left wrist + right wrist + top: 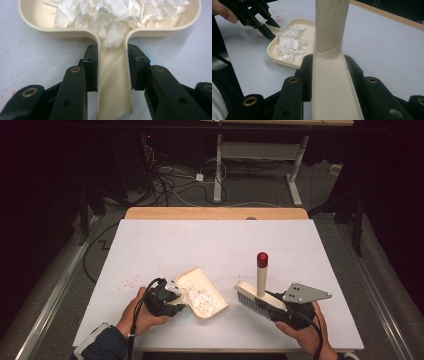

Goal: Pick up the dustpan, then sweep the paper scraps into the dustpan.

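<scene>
Clamped at its stiff handle by the left gripper [112, 67], the dustpan [202, 292] holds light, loose paper scraps [117, 15]; the right gripper [327, 75] is clamped on the brush [252, 299].

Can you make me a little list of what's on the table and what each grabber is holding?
table: white top, faint red specks near its left side
dustpan: cream, lying on the table
in the dustpan: torn white paper bits
left gripper: shut on the dustpan's handle
brush: cream, red-capped handle standing up
right gripper: shut on the brush
brush and dustpan: apart, side by side
</scene>
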A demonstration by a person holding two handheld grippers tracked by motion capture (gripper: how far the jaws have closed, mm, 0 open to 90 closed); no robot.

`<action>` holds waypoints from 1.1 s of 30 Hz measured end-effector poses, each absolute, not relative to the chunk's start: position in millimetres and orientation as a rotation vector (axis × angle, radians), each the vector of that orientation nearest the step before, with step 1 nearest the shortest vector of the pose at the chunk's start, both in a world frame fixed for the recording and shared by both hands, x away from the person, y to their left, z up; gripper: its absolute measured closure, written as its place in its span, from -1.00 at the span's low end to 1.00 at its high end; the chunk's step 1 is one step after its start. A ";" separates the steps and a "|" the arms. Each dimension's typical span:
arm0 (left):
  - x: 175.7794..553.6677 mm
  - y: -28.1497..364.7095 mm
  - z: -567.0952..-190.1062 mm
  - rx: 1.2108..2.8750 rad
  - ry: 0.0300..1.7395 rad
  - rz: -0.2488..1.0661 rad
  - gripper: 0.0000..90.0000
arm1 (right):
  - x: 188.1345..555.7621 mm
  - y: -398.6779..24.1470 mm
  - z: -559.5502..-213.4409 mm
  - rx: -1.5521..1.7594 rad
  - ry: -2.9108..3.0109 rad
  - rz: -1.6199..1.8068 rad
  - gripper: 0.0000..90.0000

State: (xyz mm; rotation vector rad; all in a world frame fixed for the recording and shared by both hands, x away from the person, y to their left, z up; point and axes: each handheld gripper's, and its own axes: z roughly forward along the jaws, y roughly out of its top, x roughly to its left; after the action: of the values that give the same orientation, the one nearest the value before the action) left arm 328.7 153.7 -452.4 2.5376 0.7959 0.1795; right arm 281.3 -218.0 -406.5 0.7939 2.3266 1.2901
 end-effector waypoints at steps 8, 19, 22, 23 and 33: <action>331.6 156.8 -452.3 2.529 0.818 0.195 0.41 | 282.3 -218.6 -406.2 0.795 2.349 1.281 0.50; 335.4 168.0 -451.8 2.498 0.876 0.216 0.41 | 281.5 -216.2 -404.4 0.771 2.385 1.274 0.50; 334.5 170.3 -451.8 2.493 0.889 0.218 0.41 | 283.1 -217.3 -403.6 0.782 2.395 1.278 0.50; 334.1 171.2 -451.8 2.491 0.892 0.220 0.41 | 283.5 -217.6 -403.6 0.790 2.399 1.281 0.50; 335.8 186.1 -451.5 2.460 0.960 0.242 0.41 | 283.7 -224.8 -399.9 0.826 2.458 1.285 0.50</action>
State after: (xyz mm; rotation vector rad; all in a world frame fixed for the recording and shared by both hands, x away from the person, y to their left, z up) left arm 335.8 186.1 -451.5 2.4600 0.9601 0.2422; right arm 283.7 -224.8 -399.9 0.8256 2.4576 1.2854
